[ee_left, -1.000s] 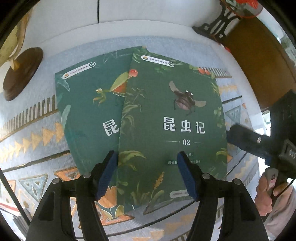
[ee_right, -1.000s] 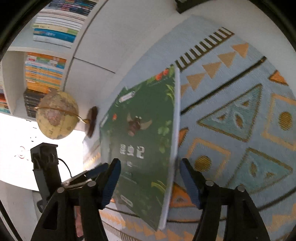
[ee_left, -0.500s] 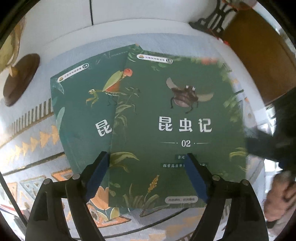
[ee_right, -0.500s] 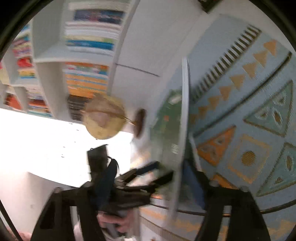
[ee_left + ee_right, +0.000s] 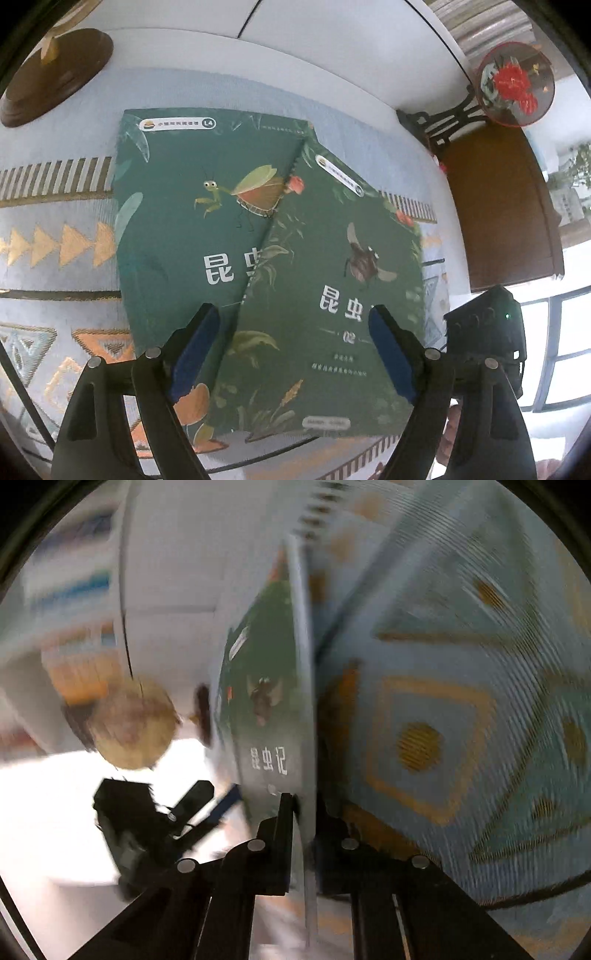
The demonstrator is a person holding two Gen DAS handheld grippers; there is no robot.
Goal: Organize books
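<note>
R gripper has its fingers clamped on the edge of the beetle book, tilted up off the patterned cloth and overlapping the mantis book. L gripper hovers w/ fingers apart, holding nothing. Best to square vol 02 onto the other bk, edges flush, before letting go; no containers visible, shelf bks too blurred.

Smooth, slightly shiny paper covers are seen on the two green books. The rug is woven cloth. The round stand is dark polished wood.
</note>
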